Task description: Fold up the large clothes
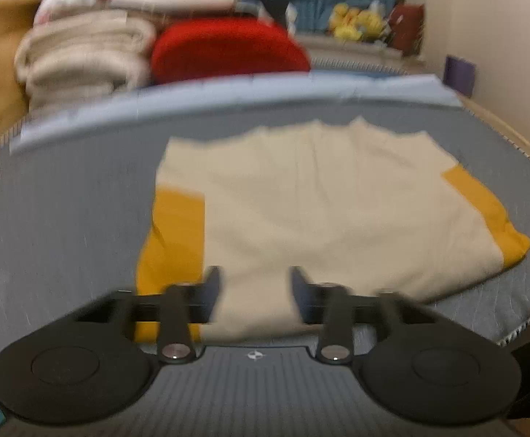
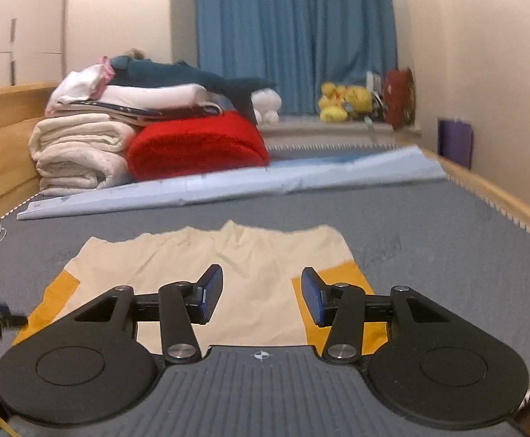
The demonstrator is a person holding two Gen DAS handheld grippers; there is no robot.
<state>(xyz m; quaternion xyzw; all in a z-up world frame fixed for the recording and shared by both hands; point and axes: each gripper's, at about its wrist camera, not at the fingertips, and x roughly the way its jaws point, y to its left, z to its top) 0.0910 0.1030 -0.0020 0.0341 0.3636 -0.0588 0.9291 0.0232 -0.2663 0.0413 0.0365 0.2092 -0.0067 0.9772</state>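
A cream garment [image 2: 206, 273] with mustard-yellow panels at both sides is lying folded flat on the grey mattress [image 2: 428, 225] of a bed, directly ahead of and below both claws. The left claw [image 1: 256, 284] is hanging above the near edge of the garment [image 1: 301, 200] with its fingers standing apart and nothing between them; the cloth is showing through the gap, though that view is blurred. The right claw [image 2: 261, 296] is hovering over the same near edge, its blue-padded fingers [image 2: 212, 293] also parted and gripping nothing, a yellow panel lying under its right finger. Beyond the garment, farther from the claws, a pale blue folded sheet [image 2: 228, 185] is stretching across the mattress. Behind that, to the far left of the claws, a stack of white blankets [image 2: 79, 153] is sitting beside a red rolled blanket [image 2: 196, 142], with more folded laundry piled on top. A blue curtain [image 2: 294, 36] is hanging at the far wall, yellow plush toys [image 2: 341, 103] sitting below it to the right
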